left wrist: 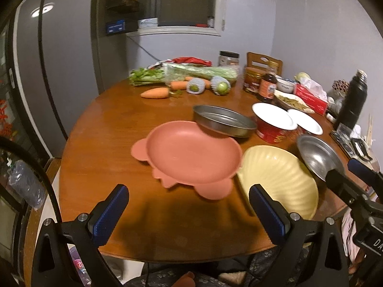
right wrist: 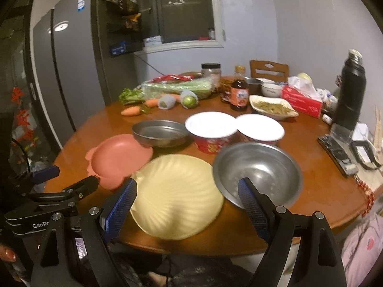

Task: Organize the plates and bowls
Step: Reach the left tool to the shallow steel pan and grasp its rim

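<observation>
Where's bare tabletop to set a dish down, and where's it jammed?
Free: the table's left side, between the pink plate and carrots; also the near edge below the pink plate. A smaller patch lies right of the steel bowl. Crowded: the centre dishes touch or overlap, and the far right edge is cluttered.

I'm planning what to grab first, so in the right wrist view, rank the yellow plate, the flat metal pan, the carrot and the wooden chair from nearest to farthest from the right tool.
1. Yellow plate, just ahead between the fingers.
2. Flat metal pan, mid-table, left of centre.
3. Carrot, beyond the pan, left.
4. Wooden chair, past the far edge.
</observation>
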The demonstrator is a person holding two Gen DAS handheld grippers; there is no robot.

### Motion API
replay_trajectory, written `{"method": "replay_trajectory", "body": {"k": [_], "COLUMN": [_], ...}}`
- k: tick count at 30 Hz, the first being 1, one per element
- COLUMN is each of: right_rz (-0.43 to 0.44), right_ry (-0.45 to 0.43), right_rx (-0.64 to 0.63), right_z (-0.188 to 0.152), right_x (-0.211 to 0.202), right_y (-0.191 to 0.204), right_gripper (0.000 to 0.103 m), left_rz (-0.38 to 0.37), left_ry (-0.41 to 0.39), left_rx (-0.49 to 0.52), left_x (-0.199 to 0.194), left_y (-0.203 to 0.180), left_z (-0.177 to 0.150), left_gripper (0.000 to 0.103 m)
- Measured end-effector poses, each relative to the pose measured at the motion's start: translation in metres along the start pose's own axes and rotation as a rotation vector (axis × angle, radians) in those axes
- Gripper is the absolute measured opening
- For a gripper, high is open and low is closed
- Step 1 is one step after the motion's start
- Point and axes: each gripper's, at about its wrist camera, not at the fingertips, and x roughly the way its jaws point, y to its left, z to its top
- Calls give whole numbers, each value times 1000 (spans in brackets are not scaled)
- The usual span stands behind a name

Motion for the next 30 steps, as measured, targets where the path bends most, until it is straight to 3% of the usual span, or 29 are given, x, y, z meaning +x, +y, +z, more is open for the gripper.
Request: {"method": "replay_trajectory", "body": {"k": [6, 12, 17, 21, 27, 30], "right_rz": [56, 44, 37, 28, 30, 22], "right_ry": [21, 66, 153, 208, 269, 298], "right_rx": [4, 88, 198, 247, 314, 320], "right_z": [18, 41, 53, 59, 66, 68], "right_x": [18, 52, 86, 112, 140, 153], "right_y": [11, 13, 8, 6, -1, -1], "right_gripper": [87, 87, 87, 87, 87, 87], "left_rz": [-3, -30, -104, -108, -151, -165], "left_ry": [3, 11, 97, 139, 196, 248], "left_rx": [-10, 103, 181, 223, 251, 240], "left_x": [8, 26, 66, 96, 132, 154], "left_y": [24, 23, 11, 1, -4, -3], "left_z": [22, 76, 117, 135, 149, 151], "left_gripper": [101, 101, 101, 101, 101, 94]}}
